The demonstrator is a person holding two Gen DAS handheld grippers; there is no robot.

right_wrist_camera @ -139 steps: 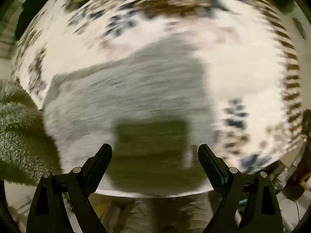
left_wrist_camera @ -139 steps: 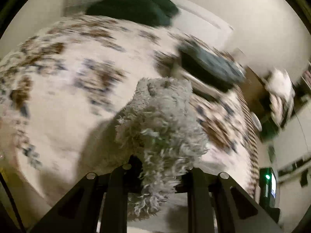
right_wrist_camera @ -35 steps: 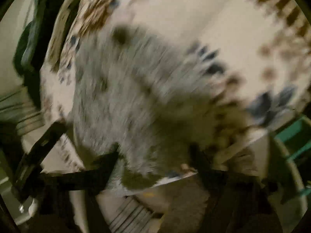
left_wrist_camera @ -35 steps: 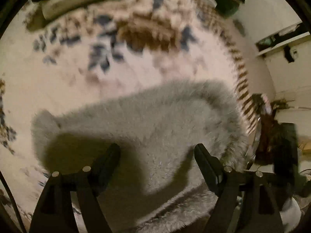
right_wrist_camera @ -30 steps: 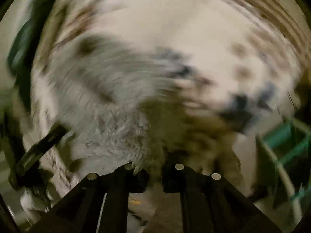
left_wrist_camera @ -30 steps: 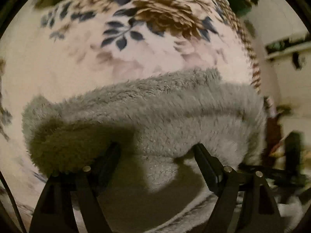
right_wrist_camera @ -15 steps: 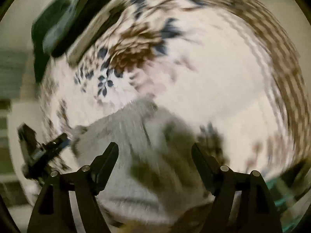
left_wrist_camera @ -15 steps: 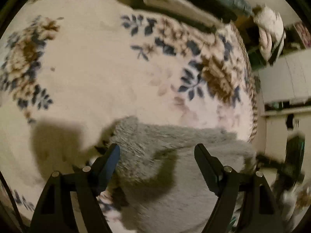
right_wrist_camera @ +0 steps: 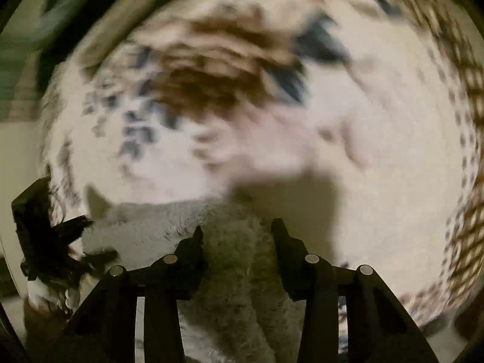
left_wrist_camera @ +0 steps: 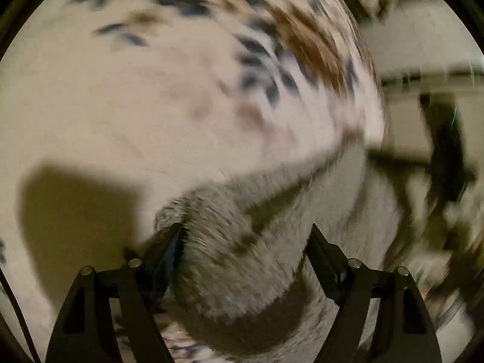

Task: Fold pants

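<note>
Grey fleece pants (left_wrist_camera: 242, 260) on floral bedspread (left_wrist_camera: 127, 115) (frames blurred)

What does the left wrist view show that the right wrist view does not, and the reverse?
Only the left wrist view shows the pale wall and shelf beyond the bed edge, and the left claw set wide over the fabric.

Only the right wrist view shows the brown patterned border and the right claw, closing with fabric between its fingers.

Both show the grey fuzzy pants on the floral blanket.
</note>
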